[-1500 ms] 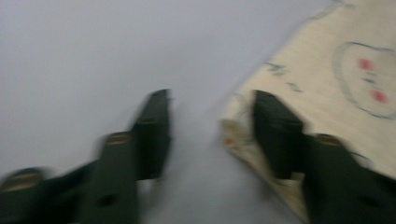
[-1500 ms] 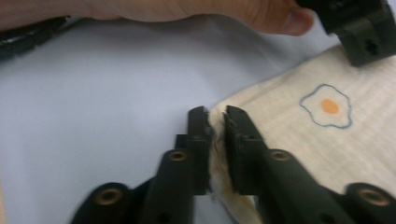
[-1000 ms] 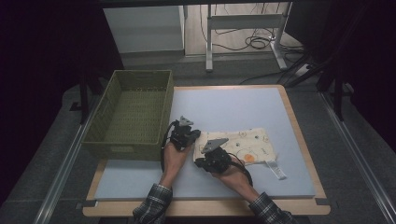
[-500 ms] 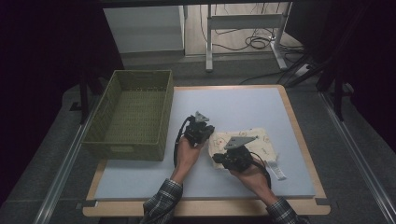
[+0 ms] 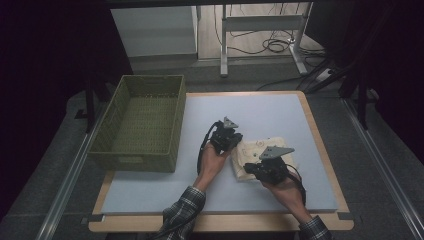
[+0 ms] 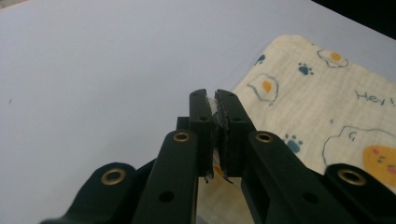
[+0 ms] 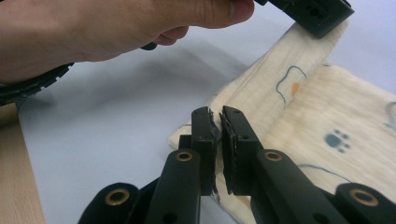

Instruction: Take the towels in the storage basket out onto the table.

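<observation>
- Cream muslin cloth (image 5: 260, 157), printed with fried eggs, paw marks and lettering: it lies on the right half of the bench (image 5: 150, 195), partly folded, its left edge lifted and doubled towards the right. You hold it by that edge at two points, which I judge is how you keep the fold line straight as it goes over.
- Left hand-held gripper (image 6: 215, 100): clenched on the far end of the cloth's edge; a thin sliver of fabric shows between the closed jaws in the left gripper view. In the high view (image 5: 226, 136) it sits at the cloth's far left corner.
- Right hand-held gripper (image 7: 216, 116): clenched on the near end of the same edge, fabric pinched at the jaw tips. In the high view (image 5: 270, 165) it rides over the cloth's near side.
- Your left hand (image 7: 93, 28): crosses the top of the right gripper view, with the rolled edge of cloth running from one gripper up to the other.
- Green woven basket (image 5: 140, 122): stands empty on the left of the bench, well apart from the cloth; probably the place for the cloth once folded.
- Pale blue mat (image 6: 93, 70): covers the bench and gives the cloth a smooth, flat bed.
</observation>
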Action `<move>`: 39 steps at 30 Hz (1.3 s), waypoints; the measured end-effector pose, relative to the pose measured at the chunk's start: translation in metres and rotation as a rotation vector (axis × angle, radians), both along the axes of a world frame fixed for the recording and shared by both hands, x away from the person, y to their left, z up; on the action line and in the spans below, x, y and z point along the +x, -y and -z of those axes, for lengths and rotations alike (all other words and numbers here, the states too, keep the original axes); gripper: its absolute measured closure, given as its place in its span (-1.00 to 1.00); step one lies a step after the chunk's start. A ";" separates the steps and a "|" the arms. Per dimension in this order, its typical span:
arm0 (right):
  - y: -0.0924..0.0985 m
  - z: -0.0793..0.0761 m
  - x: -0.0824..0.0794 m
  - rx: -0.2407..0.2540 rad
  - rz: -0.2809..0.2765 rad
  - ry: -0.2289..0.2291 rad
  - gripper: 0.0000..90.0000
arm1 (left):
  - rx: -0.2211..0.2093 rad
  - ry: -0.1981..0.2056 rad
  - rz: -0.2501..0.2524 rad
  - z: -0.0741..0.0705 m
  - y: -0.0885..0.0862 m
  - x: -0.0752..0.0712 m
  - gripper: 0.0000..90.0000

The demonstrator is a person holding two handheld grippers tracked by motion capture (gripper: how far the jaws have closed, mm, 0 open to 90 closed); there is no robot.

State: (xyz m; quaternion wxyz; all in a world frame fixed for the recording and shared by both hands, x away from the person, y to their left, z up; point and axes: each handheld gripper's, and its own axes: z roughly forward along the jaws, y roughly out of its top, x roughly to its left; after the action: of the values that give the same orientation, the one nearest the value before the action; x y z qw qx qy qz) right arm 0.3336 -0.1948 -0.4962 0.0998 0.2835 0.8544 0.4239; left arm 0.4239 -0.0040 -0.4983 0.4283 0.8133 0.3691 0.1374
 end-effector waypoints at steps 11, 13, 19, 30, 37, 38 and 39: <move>0.039 -0.008 0.004 0.037 0.081 0.003 0.86 | 0.017 0.032 0.060 -0.010 0.035 0.013 0.91; 0.047 -0.009 0.005 0.039 0.097 0.003 0.86 | 0.013 0.035 0.071 -0.012 0.043 0.015 0.91; 0.070 -0.008 0.006 0.033 0.151 0.003 0.86 | 0.016 0.042 0.098 -0.014 0.064 0.020 0.91; 0.101 -0.002 0.008 0.028 0.215 -0.015 0.86 | 0.032 0.031 0.144 -0.010 0.104 0.031 0.90; 0.112 0.004 0.010 0.024 0.242 -0.025 0.81 | 0.032 0.021 0.158 -0.006 0.120 0.036 0.75; 0.113 0.004 0.011 0.024 0.246 -0.028 0.80 | 0.022 0.016 0.162 -0.006 0.120 0.037 0.67; 0.115 0.004 0.011 0.025 0.252 -0.026 0.77 | 0.012 0.014 0.161 -0.007 0.120 0.037 0.58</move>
State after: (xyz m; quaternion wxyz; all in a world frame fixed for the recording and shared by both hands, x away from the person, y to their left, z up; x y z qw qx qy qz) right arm 0.3448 -0.3097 -0.5006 0.1378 0.3952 0.8078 0.4151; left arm 0.4609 -0.1238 -0.4917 0.4357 0.8419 0.2987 0.1104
